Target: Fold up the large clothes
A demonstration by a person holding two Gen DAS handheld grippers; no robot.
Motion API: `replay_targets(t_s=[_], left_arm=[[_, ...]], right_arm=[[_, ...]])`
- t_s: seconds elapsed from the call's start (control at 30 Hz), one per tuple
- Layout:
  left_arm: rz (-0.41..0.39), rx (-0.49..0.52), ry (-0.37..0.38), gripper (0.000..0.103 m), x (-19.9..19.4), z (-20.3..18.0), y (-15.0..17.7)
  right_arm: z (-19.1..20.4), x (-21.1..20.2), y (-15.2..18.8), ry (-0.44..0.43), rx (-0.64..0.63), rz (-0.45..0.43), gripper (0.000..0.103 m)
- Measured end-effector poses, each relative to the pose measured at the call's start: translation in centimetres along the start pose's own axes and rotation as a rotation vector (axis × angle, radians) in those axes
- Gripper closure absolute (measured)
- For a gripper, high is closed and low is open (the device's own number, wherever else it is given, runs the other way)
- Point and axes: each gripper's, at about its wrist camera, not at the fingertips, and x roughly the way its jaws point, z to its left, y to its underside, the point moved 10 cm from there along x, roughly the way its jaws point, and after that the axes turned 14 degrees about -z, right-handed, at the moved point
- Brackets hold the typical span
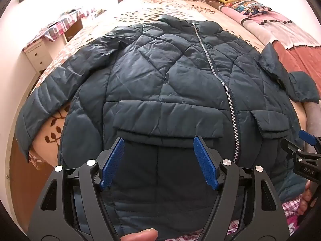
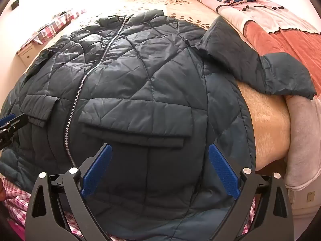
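A dark teal quilted jacket (image 1: 160, 70) lies front up and zipped on the bed, collar at the far end; it also shows in the right wrist view (image 2: 140, 70). Its left sleeve (image 1: 46, 100) hangs off the bed's left side. Its right sleeve (image 2: 260, 68) lies out to the right. My left gripper (image 1: 158, 140) is open and empty above the lower hem, just below a flap pocket (image 1: 168, 118). My right gripper (image 2: 160, 146) is open and empty above the hem below the other flap pocket (image 2: 136, 120).
The bed (image 1: 140, 8) has a cream leaf-print cover. Pink and red blankets (image 2: 280, 32) and cartoon pillows (image 1: 244, 4) lie along its right side. A white nightstand (image 1: 38, 56) stands at the left. Pink checked fabric (image 2: 16, 192) is at the near edge.
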Motion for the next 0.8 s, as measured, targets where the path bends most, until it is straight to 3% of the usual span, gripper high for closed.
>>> replay_targets(t_s=[0.8], left_arm=[[0.002, -0.003, 0.003, 0.032, 0.0, -0.03, 0.02]], right_arm=[[-0.09, 0.16, 0.12, -0.002, 0.002, 0.005, 0.009]])
